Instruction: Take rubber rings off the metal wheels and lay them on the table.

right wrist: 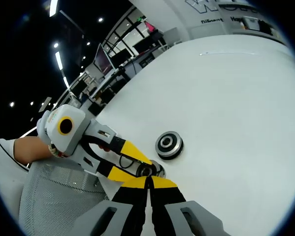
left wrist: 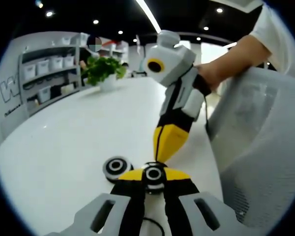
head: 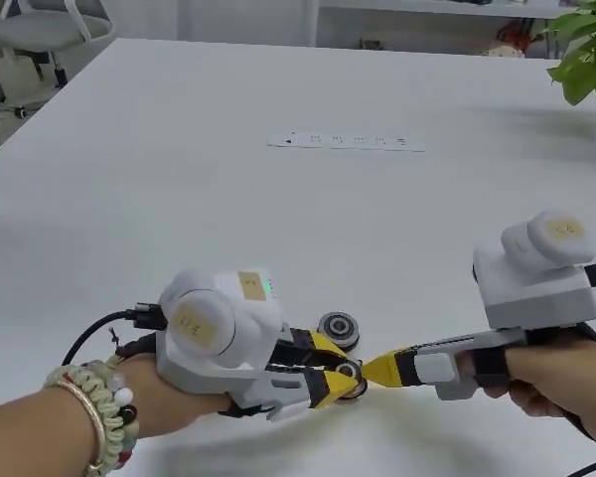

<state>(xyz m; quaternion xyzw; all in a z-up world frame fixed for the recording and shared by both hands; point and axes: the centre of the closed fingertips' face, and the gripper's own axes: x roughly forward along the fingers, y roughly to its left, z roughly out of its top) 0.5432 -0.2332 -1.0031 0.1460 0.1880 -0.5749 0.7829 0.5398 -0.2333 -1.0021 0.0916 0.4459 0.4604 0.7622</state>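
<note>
A small metal wheel [head: 351,379] with a dark rubber ring is clamped between the yellow fingers of my left gripper [head: 344,381], low over the white table [head: 278,229]. In the left gripper view the wheel [left wrist: 153,173] sits between the left gripper's [left wrist: 154,176] jaws. My right gripper [head: 371,371] comes in from the right, jaws together, tips touching that wheel's rim; whether they pinch the ring I cannot tell. From the right gripper view, the right gripper [right wrist: 148,180] meets the held wheel [right wrist: 146,170]. A second wheel [head: 338,328] [left wrist: 117,167] [right wrist: 168,144] lies flat on the table just beyond.
A strip of printed paper [head: 346,142] lies mid-table. A potted plant [head: 588,52] stands at the far right edge, and a white chair [head: 40,30] is beyond the far left corner. A grey mesh chair back [left wrist: 265,147] is close behind the person.
</note>
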